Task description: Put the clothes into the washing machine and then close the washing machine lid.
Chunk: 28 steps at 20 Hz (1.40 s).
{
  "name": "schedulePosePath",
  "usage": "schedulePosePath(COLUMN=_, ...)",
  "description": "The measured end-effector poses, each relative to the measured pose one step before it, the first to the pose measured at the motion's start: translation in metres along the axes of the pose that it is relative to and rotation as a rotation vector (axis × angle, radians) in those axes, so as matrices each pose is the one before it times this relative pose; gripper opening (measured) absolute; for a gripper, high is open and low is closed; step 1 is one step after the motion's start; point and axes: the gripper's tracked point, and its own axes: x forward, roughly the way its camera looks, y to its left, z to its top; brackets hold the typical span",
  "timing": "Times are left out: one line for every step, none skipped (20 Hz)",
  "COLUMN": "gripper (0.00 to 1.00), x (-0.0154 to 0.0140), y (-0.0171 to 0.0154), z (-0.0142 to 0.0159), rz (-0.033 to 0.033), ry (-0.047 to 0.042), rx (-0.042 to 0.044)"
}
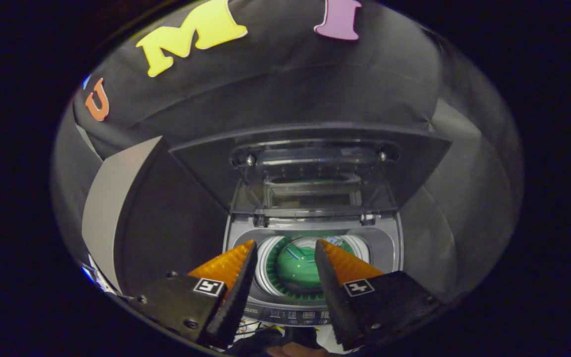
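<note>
With the lid (310,153) propped upright, drum (298,267) exposed for loading. Claw (285,250) spread apart above it, gripping nothing.

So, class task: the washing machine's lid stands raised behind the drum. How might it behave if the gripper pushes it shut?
The lid looks like a rigid panel, so it would probably swing as one piece, not flex. It seems hinged above the drum, so it may drop once tipped forward. The open gripper holds nothing; its fingers could slip on the smooth surface.
</note>
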Motion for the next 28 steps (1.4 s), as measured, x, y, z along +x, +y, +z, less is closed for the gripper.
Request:
schedulePosePath(gripper=0.77, x=-0.00287, y=0.00148, z=0.00571, rz=0.00121, ry=-0.02688, rx=-0.00989)
schedulePosePath(gripper=0.77, x=-0.00427, y=0.00333, z=0.00779, rz=0.00578, ry=-0.02244, rx=-0.00579)
schedulePosePath(gripper=0.77, x=-0.00655, y=0.00503, z=0.00825, rz=0.01909, ry=-0.02836, rx=-0.00421)
schedulePosePath(gripper=0.77, x=-0.00553, y=0.00451, z=0.01202, rz=0.01616, ry=-0.02849, rx=-0.00594)
schedulePosePath(gripper=0.77, x=-0.00513, y=0.00224, z=0.01216, rz=0.01335, ry=-0.03542, rx=-0.00752)
schedulePosePath(gripper=0.77, x=-0.00332, y=0.00200, z=0.01545, rz=0.00750, ry=-0.03896, rx=-0.00959)
schedulePosePath(gripper=0.77, x=-0.00183, y=-0.00046, z=0.01447, rz=0.00263, ry=-0.04071, rx=-0.01132)
schedulePosePath(gripper=0.77, x=0.00141, y=-0.00026, z=0.01459, rz=-0.00281, ry=-0.03677, rx=-0.00969)
schedulePosePath(gripper=0.77, x=0.00264, y=-0.00016, z=0.01151, rz=-0.00034, ry=-0.02357, rx=-0.00991)
schedulePosePath(gripper=0.77, x=0.00317, y=0.00050, z=0.01262, rz=0.00583, ry=-0.02166, rx=-0.00732)
schedulePosePath(gripper=0.77, x=0.00453, y=-0.00001, z=0.01159, rz=-0.00074, ry=-0.02202, rx=-0.00782)
schedulePosePath(gripper=0.77, x=0.00741, y=-0.00239, z=0.01010, rz=-0.00532, ry=-0.01738, rx=-0.01262)
schedulePosePath(gripper=0.77, x=0.00791, y=-0.00253, z=0.00756, rz=-0.01211, ry=-0.01597, rx=-0.01222)
schedulePosePath(gripper=0.77, x=0.00833, y=-0.00313, z=0.00524, rz=-0.01083, ry=-0.01139, rx=-0.01579)
schedulePosePath(gripper=0.77, x=0.00983, y=-0.00017, z=0.00289, rz=-0.00030, ry=-0.00227, rx=-0.00362)
schedulePosePath(gripper=0.77, x=0.00824, y=0.00046, z=-0.00086, rz=0.00907, ry=0.01050, rx=0.00892)
schedulePosePath(gripper=0.77, x=0.00845, y=0.00135, z=-0.00208, rz=0.01649, ry=0.00685, rx=0.02376)
schedulePosePath(gripper=0.77, x=0.00920, y=-0.00162, z=-0.00128, rz=0.00588, ry=0.00997, rx=0.03265)
schedulePosePath(gripper=0.77, x=0.00819, y=-0.00208, z=-0.00497, rz=0.00711, ry=0.01144, rx=0.02217)
schedulePosePath(gripper=0.77, x=0.00836, y=-0.00407, z=-0.00460, rz=-0.01007, ry=0.00861, rx=0.01043)
schedulePosePath(gripper=0.77, x=0.00479, y=-0.00410, z=-0.00344, rz=-0.01017, ry=0.00346, rx=0.00164)
schedulePosePath(gripper=0.77, x=0.00586, y=-0.00244, z=-0.00168, rz=-0.00876, ry=-0.00102, rx=0.00024)
schedulePosePath(gripper=0.77, x=0.00168, y=-0.00254, z=-0.00487, rz=-0.00805, ry=0.00523, rx=0.00366)
schedulePosePath(gripper=0.77, x=0.00005, y=-0.00195, z=-0.00535, rz=-0.00376, ry=0.01138, rx=0.00648)
schedulePosePath(gripper=0.77, x=-0.00116, y=-0.00133, z=-0.00606, rz=-0.00361, ry=0.00328, rx=0.00176)
schedulePosePath(gripper=0.77, x=-0.00031, y=-0.00144, z=0.00012, rz=-0.01071, ry=-0.02480, rx=-0.01813)
schedulePosePath(gripper=0.77, x=0.00206, y=-0.00024, z=-0.00100, rz=-0.00992, ry=-0.00752, rx=-0.01283)
schedulePosePath(gripper=0.77, x=-0.00185, y=0.00049, z=-0.00042, rz=-0.00821, ry=-0.01370, rx=-0.00142)
